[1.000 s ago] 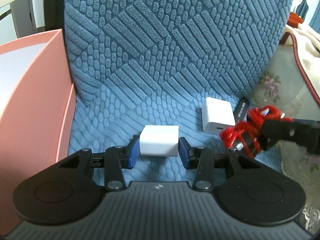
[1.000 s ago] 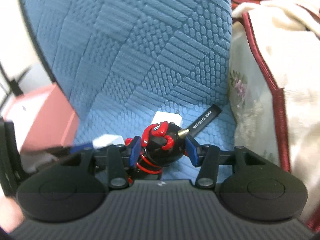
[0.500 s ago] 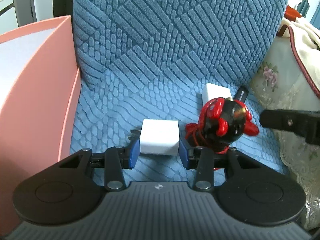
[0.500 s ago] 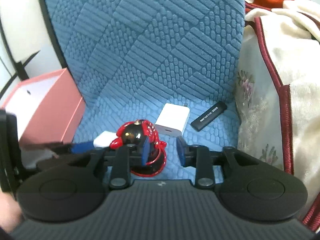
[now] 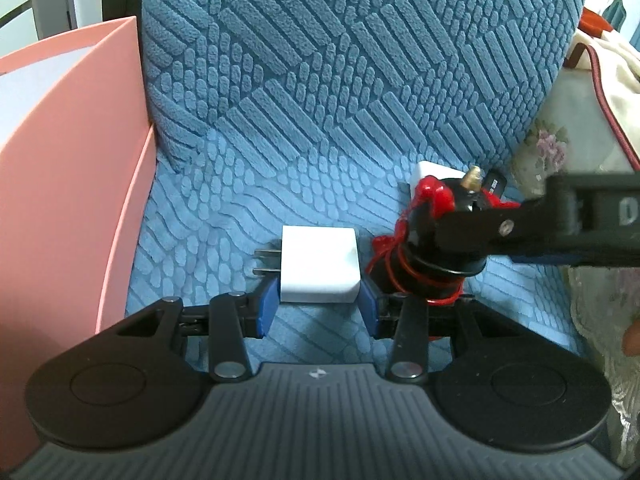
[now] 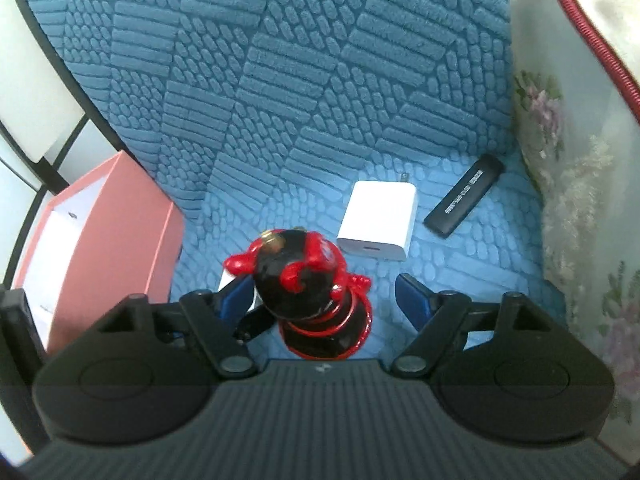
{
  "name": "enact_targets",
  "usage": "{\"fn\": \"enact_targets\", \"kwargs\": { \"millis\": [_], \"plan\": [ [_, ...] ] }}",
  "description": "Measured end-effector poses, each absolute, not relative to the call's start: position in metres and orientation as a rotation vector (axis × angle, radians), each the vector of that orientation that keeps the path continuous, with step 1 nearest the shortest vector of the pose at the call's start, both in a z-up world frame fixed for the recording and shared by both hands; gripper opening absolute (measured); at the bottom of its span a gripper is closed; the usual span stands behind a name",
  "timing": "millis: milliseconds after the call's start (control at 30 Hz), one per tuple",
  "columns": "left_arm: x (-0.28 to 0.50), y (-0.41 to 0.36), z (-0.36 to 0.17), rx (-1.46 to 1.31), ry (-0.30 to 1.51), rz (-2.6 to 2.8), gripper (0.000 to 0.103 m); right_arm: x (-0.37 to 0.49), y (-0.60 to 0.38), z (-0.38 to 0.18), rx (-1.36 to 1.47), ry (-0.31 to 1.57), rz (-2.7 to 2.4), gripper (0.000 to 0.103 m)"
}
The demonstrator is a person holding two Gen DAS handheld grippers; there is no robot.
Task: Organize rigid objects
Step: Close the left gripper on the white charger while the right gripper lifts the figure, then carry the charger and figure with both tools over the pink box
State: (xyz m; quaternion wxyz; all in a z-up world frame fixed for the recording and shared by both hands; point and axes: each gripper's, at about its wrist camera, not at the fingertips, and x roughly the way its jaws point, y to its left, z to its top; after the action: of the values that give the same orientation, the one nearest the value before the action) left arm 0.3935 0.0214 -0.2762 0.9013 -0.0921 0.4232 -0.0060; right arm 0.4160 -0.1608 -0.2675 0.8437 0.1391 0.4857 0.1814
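A blue textured chair cushion (image 6: 320, 80) is filling both views, with a floral cloth (image 6: 568, 208) running down the right side and a pink box (image 5: 60, 184) sitting at the left edge of the frame.

The right gripper (image 6: 324, 294) is now standing wide apart around the red-and-black spring figurine (image 6: 308, 280). A second ago its pads were pinching the toy in the air; half a second ago they were already parting. The figurine is now resting on its base on the cushion, low in the right wrist frame. That placement looks finished, so this gripper is free for another item.

The left gripper (image 5: 318, 306) is keeping its blue pads against both sides of a white plug adapter (image 5: 318, 266), prongs pointing left, at centre of the left wrist frame, as in the earlier views. It is probably bound for the pink box.

Counting: two white chargers, the held one and a flatter white charger (image 6: 378, 220) just right of centre; one black USB stick (image 6: 464, 196) to its right; one figurine; one box.
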Motion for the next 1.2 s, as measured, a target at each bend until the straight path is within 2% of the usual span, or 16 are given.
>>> {"fn": "enact_targets", "kwargs": {
  "millis": [200, 300, 333, 367, 800, 1200],
  "plan": [
    [0.396, 0.023, -0.277, -0.197, 0.857, -0.002, 0.048, 0.417, -0.155, -0.271, 0.299, 1.021, 0.412, 0.077],
    [0.398, 0.023, -0.277, -0.196, 0.852, -0.001, 0.049, 0.418, -0.153, -0.274, 0.281, 1.014, 0.405, 0.070],
    [0.399, 0.023, -0.277, -0.197, 0.849, -0.001, 0.049, 0.417, -0.153, -0.273, 0.289, 1.008, 0.410, 0.060],
    [0.399, 0.023, -0.278, -0.198, 0.847, 0.000, 0.049, 0.417, -0.153, -0.271, 0.289, 1.005, 0.408, 0.058],
    [0.382, 0.029, -0.261, -0.243, 0.833, -0.011, 0.047, 0.398, -0.170, -0.253, 0.240, 0.980, 0.307, 0.058],
    [0.341, 0.044, -0.243, -0.316, 0.823, -0.021, 0.046, 0.344, -0.197, -0.234, 0.271, 0.945, 0.227, 0.058]
  ]
}}
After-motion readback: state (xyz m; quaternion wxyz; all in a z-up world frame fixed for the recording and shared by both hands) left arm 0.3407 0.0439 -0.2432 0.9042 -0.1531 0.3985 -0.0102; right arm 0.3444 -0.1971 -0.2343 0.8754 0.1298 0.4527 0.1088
